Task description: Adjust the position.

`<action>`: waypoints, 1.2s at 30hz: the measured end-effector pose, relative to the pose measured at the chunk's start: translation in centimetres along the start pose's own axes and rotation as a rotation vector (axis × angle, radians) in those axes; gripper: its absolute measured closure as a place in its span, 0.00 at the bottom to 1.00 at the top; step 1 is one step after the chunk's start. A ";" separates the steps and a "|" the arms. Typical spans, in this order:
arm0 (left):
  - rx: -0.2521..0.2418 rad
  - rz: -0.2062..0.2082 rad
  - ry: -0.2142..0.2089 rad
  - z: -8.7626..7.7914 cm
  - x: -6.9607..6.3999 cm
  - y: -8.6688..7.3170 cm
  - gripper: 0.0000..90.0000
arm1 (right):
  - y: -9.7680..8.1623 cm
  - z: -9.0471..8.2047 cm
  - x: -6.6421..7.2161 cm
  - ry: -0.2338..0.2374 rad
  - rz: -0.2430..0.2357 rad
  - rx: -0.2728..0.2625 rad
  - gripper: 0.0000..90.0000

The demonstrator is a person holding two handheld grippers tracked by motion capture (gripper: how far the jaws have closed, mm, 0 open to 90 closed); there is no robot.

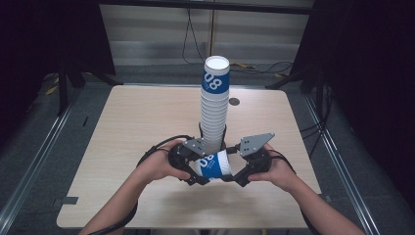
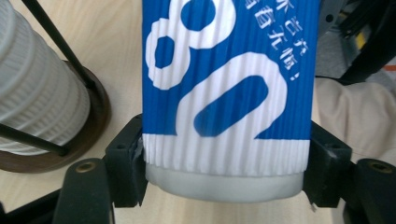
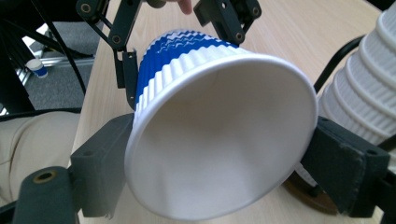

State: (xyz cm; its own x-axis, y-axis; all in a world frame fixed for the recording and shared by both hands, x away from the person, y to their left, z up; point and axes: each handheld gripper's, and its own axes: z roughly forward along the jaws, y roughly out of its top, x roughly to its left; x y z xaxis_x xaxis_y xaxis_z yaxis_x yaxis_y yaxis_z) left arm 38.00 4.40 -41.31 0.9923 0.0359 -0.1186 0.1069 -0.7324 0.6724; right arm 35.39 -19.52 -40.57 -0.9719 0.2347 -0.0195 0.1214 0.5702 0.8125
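Note:
A white paper cup with a blue band and a large "80" (image 1: 213,164) lies on its side just above the table, between my two grippers. My left gripper (image 1: 198,169) is shut on its base end; in the left gripper view the pads (image 2: 128,168) press both sides of the cup (image 2: 224,93) near its bottom. My right gripper (image 1: 234,169) is at the cup's mouth. In the right gripper view its pads (image 3: 109,163) touch both sides of the wide rim of the cup (image 3: 219,140). Behind stands a tall stack of similar cups (image 1: 215,107).
The stack sits in a black wire holder with a round dark base (image 2: 93,126) near the middle of the wooden table (image 1: 137,122). A small dark disc (image 1: 234,102) lies right of the stack. A small cup (image 3: 36,67) stands on the floor beside the table.

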 end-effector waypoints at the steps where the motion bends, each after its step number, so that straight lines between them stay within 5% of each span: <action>1: 0.025 0.004 0.011 0.0 0.0 0.0 0.32 | 0.0 -0.1 0.0 -0.001 0.000 0.007 0.17; 4: 0.042 -0.025 0.048 0.2 0.1 -0.2 0.23 | -0.1 -0.5 -0.1 0.006 0.027 0.023 0.17; 14: 0.037 -0.089 0.116 0.3 0.0 -1.1 0.23 | -0.7 -2.2 -0.8 -0.052 0.083 0.168 0.18; 30: 0.037 -0.137 0.145 0.5 0.0 -2.7 0.20 | -2.0 -4.5 -2.8 -0.214 0.270 0.340 0.16; 36: 0.043 -0.142 0.137 0.5 0.0 -3.2 0.20 | -2.2 -4.7 -3.2 -0.221 0.303 0.381 0.16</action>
State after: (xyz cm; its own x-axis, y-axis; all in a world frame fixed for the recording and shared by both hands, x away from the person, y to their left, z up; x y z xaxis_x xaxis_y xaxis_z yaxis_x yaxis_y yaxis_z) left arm 37.65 6.41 -43.82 0.9670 0.2309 -0.1078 0.2466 -0.7416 0.6238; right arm 37.27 -25.20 -39.60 -0.8212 0.5699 0.0272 0.4943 0.6868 0.5328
